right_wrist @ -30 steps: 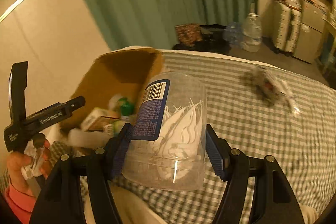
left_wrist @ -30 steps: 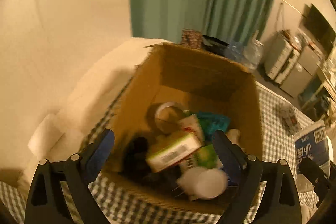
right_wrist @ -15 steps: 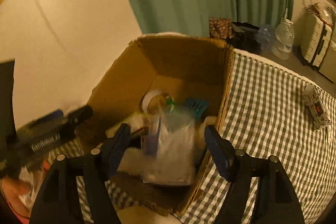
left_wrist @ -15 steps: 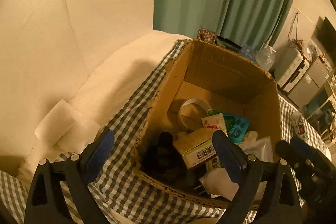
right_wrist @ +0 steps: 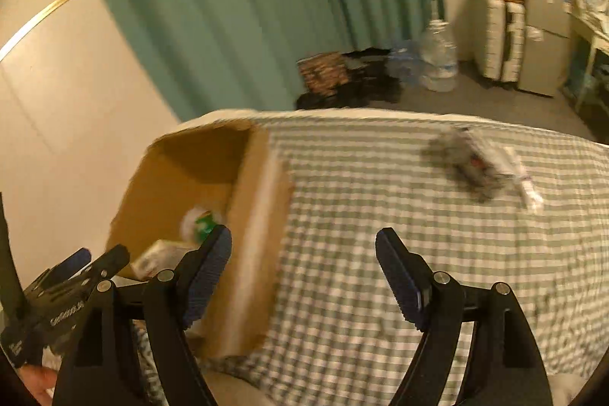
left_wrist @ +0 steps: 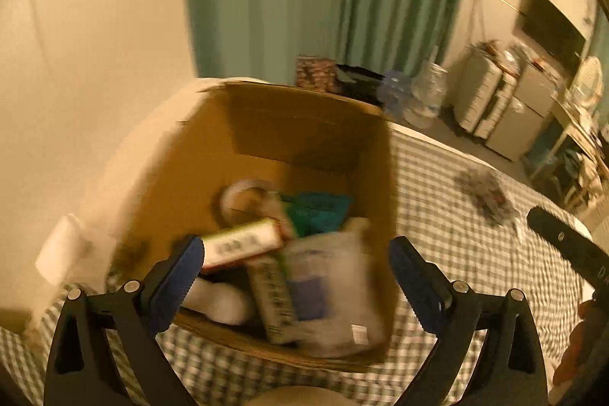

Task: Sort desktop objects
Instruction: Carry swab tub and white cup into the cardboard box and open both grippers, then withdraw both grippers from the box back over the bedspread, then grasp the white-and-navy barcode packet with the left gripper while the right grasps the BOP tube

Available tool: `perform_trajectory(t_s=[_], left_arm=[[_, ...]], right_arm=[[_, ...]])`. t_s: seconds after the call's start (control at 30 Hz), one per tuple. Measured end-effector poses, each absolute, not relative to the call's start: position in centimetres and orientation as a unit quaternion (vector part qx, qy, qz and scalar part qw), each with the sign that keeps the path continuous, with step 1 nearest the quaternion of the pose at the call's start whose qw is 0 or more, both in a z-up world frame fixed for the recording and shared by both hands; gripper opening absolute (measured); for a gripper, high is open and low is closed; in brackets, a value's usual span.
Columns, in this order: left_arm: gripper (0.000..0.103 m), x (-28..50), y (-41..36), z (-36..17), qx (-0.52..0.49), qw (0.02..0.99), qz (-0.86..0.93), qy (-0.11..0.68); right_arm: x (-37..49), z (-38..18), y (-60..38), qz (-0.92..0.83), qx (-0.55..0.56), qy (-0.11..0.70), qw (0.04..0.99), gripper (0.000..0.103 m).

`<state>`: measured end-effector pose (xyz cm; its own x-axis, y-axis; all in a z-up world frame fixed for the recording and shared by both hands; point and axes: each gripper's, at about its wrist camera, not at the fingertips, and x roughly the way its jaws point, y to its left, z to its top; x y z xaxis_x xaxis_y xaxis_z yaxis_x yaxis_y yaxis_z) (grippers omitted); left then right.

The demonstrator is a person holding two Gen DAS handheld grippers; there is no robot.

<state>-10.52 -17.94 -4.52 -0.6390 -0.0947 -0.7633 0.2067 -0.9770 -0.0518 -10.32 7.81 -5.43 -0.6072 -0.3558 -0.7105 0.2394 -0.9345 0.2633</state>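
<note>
An open cardboard box (left_wrist: 297, 124) stands on the checked cloth (right_wrist: 380, 215). Inside it lie a clear tub with a blue label (left_wrist: 335, 292), a green-and-white carton (left_wrist: 243, 242), a tape roll (left_wrist: 243, 193), a teal packet (left_wrist: 316, 212) and other blurred items. My left gripper (left_wrist: 295, 253) hangs open over the box's near side, holding nothing. My right gripper (right_wrist: 302, 238) is open and empty over the cloth, just right of the box wall (right_wrist: 259, 215). A grey wrapped packet (right_wrist: 475, 162) lies on the cloth at the far right.
A white pillow (left_wrist: 64, 250) rests left of the box against the cream wall. Beyond the cloth's far edge are green curtains (right_wrist: 247, 6), water bottles (right_wrist: 437, 56), suitcases (right_wrist: 502, 37) and dark clutter on the floor. A hand (right_wrist: 34, 379) holds the left gripper (right_wrist: 68, 292).
The right gripper carried the clear tub over the box, let it go, and swung right over the cloth with its jaws wider. The tub now lies in the box. The left gripper shifted sideways.
</note>
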Motion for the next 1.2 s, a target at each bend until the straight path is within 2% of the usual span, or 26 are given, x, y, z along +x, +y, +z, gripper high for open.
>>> perform_trajectory(t_s=[0.23, 0.53, 0.9, 1.2], left_arm=[[0.1, -11.5, -9.0, -5.0, 0.428, 0.035, -0.902, 0.043], [0.1, -15.4, 1.1, -8.2, 0.454, 0.007, -0.891, 0.001], [0.1, -24.6, 10.0, -12.7, 0.486, -0.022, -0.874, -0.003], [0.1, -31.9, 14.3, -15.4, 0.488, -0.043, -0.872, 0.022]], right_arm=[[-9.6, -5.4, 16.2, -0.917, 0.382, -0.048, 0.104, 0.081], [-12.2, -11.2, 26.9, -0.911, 0.402, -0.088, 0.029, 0.081], [-18.0, -18.4, 32.5, -0.895, 0.428, -0.124, 0.018, 0.081], [-21.4, -19.1, 33.7, -0.909, 0.397, -0.121, 0.04, 0.081]])
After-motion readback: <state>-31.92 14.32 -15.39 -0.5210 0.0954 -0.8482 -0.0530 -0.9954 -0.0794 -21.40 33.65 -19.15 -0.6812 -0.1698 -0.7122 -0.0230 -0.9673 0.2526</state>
